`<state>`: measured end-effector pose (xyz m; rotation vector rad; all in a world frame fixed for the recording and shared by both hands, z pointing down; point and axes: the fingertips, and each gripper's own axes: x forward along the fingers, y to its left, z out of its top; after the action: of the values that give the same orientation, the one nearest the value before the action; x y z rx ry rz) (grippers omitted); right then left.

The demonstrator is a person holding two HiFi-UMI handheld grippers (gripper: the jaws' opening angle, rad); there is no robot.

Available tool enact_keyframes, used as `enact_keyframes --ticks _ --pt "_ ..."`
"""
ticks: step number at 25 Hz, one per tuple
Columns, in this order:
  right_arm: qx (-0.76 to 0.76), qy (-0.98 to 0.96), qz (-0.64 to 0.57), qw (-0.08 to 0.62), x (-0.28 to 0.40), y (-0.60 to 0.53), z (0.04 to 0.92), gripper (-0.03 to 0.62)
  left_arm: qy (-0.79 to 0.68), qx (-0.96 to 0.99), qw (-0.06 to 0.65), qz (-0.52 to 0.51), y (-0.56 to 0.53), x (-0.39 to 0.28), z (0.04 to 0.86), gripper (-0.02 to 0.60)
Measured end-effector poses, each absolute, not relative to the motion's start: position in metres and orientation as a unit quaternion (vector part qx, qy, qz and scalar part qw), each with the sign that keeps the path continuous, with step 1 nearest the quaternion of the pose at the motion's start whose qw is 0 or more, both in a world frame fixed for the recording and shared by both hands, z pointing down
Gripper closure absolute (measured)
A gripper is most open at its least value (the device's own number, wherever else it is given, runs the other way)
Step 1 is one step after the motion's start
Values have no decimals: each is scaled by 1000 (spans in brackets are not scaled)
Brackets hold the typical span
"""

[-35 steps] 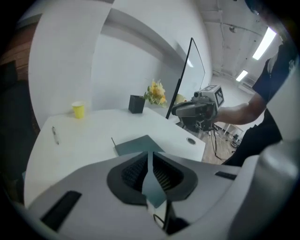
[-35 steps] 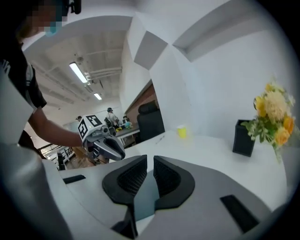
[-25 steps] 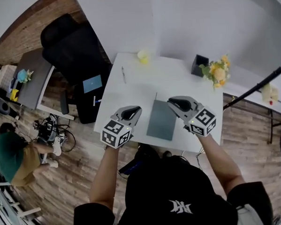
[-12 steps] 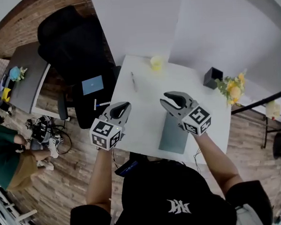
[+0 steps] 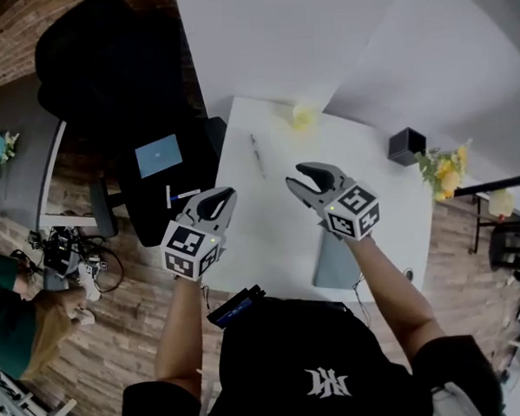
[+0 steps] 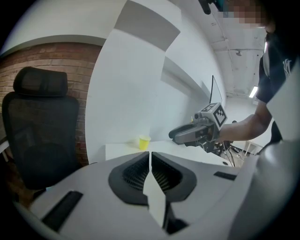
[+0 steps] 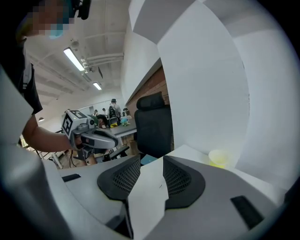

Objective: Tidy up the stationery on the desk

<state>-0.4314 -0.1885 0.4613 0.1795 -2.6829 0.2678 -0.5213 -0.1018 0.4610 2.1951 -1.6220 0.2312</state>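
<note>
A white desk point(image 5: 371, 179) carries a dark pen point(image 5: 257, 155) near its left edge, a yellow cup point(image 5: 303, 115) at the back and a grey notebook point(image 5: 334, 261) at the front, partly under my right forearm. My left gripper point(image 5: 225, 194) hangs at the desk's left edge with its jaws shut and nothing in them. My right gripper point(image 5: 296, 176) is over the desk, a little right of the pen. Its jaws have just been opening and stand open with nothing between them. The yellow cup point(image 7: 219, 158) shows ahead in the right gripper view, and the cup point(image 6: 144, 142) also in the left gripper view.
A black pen holder point(image 5: 406, 145) and yellow flowers point(image 5: 445, 171) stand at the desk's back right. A black office chair point(image 5: 105, 72) and a dark stand with a blue panel point(image 5: 157, 156) are left of the desk. A person point(image 5: 9, 320) crouches at far left.
Both grippers have moved forward and to the left over the desk, away from the notebook. The right gripper's jaws have opened. The left gripper's jaws look the same.
</note>
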Motion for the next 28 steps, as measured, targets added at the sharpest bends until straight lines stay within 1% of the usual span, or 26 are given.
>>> enact_keyframes --ticks 7,17,21,28 --pt "87 -954 118 262 -477 -207 503 442 -566 793 214 71 -104 -551 490 565" --pt "123 -925 172 314 -523 -229 562 442 -537 812 224 42 -116 -548 525 565" --pt "143 -914 176 337 -532 -240 579 442 -521 822 229 24 -123 -543 534 565" --pt "164 -888 188 385 -531 -250 614 442 -515 822 241 22 -138 -547 553 564"
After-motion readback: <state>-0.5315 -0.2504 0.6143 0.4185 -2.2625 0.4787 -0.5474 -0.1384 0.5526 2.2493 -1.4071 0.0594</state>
